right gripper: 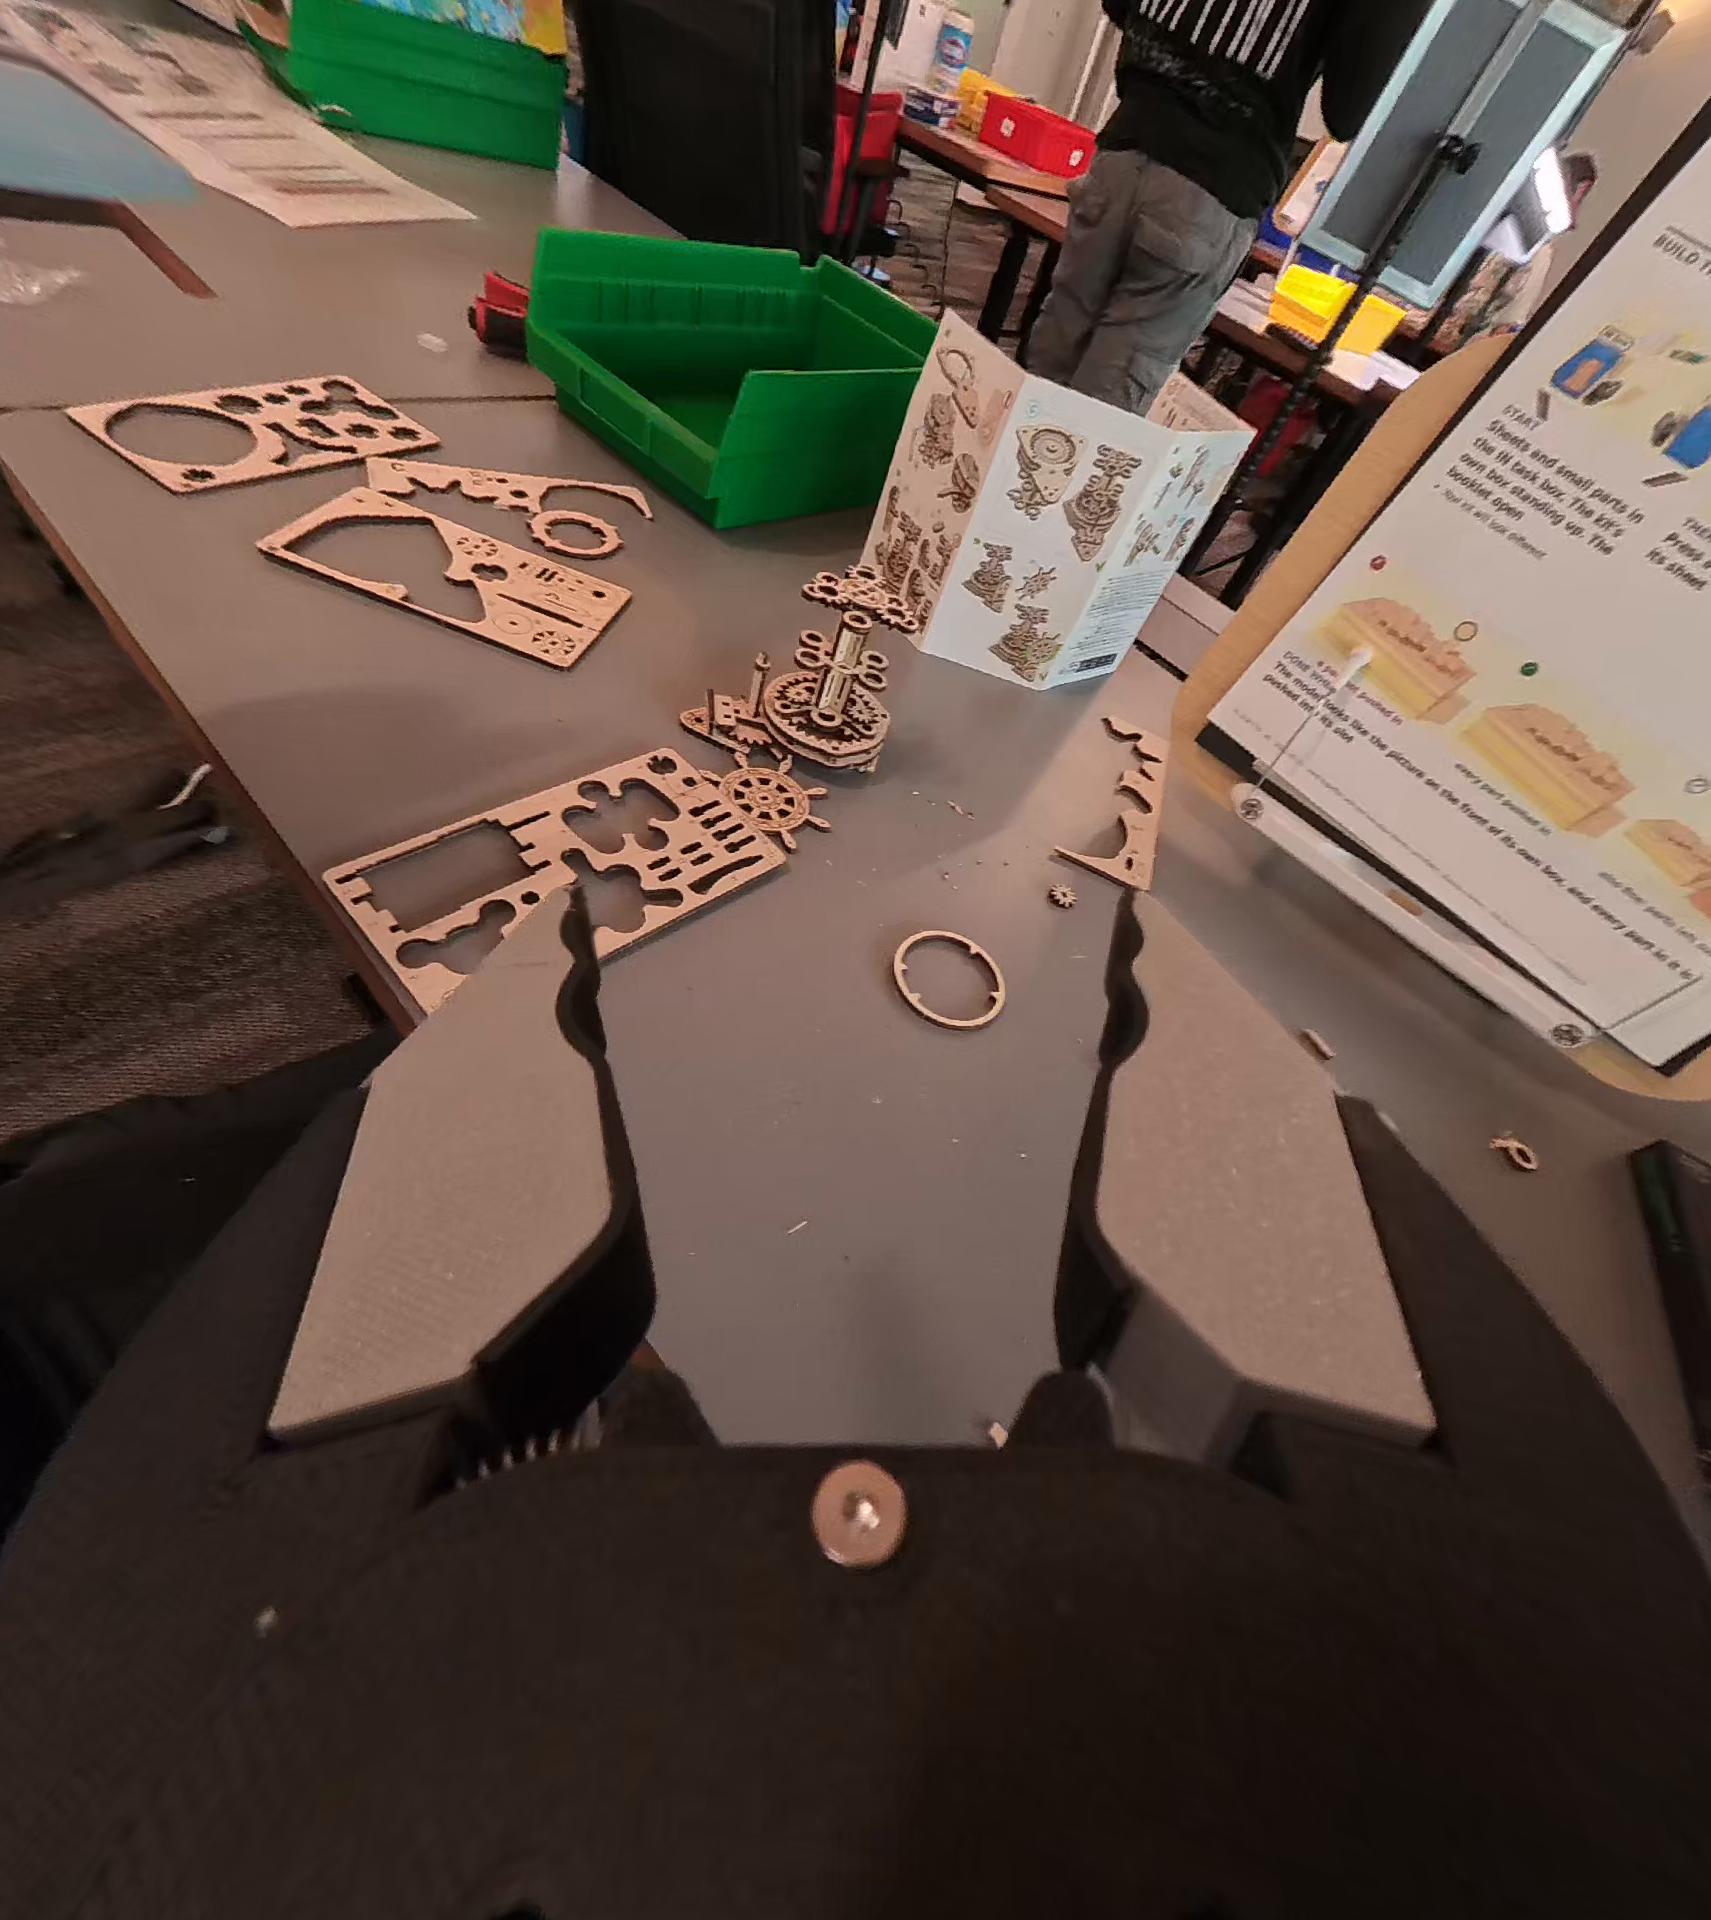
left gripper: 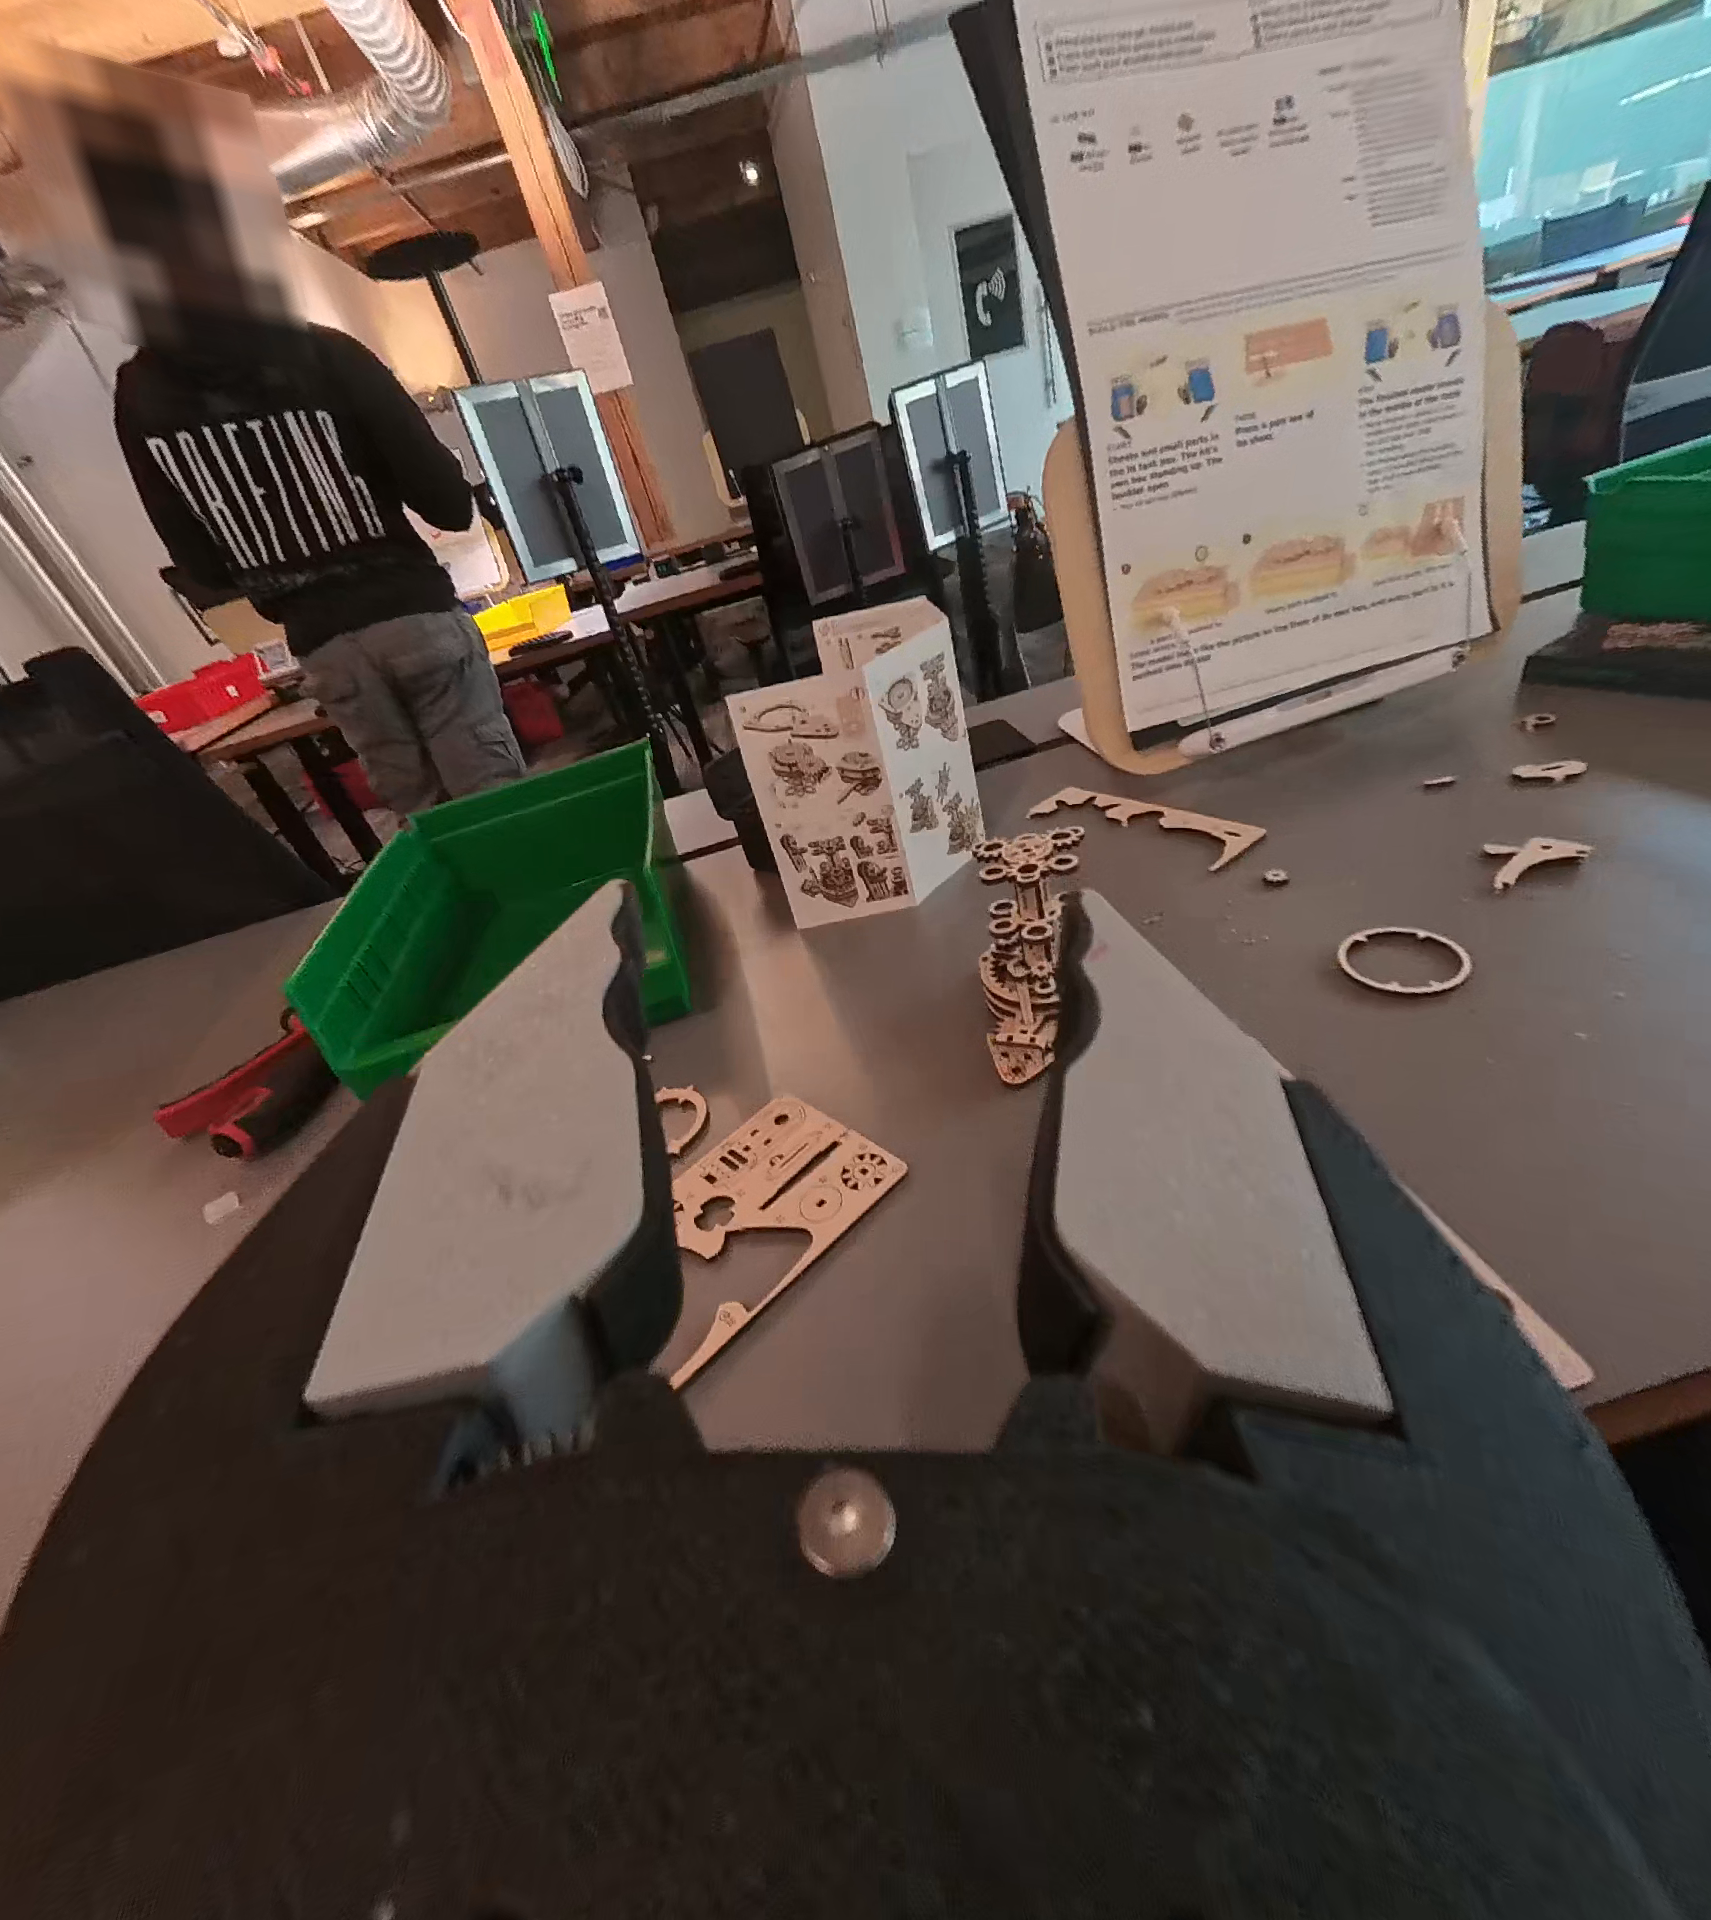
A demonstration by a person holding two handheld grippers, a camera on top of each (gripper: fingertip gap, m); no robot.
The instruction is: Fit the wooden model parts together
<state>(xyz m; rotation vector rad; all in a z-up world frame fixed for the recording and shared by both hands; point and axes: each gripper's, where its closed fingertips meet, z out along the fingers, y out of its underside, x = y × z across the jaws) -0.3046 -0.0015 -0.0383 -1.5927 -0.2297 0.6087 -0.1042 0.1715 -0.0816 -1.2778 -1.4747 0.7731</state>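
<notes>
Clutter rings the half-built wooden model (right gripper: 825, 686), which stands upright mid-tabletop (right gripper: 830, 1122): punched-out sheets (right gripper: 560, 873) to its left, a green bin (right gripper: 726, 384) and folded booklet (right gripper: 1027, 540) behind, a loose ring (right gripper: 949, 978) and small gear (right gripper: 1063, 894) nearer. The right gripper (right gripper: 851, 914) hangs released and empty above the ring. The left gripper (left gripper: 846, 925), also spread wide, holds nothing, its right finger overlapping the model.

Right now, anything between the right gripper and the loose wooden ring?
Nothing visible. The right gripper is open and empty, and the wooden ring lies flat on bare table just ahead of its fingertips. The partly built model stands well beyond it.
</notes>
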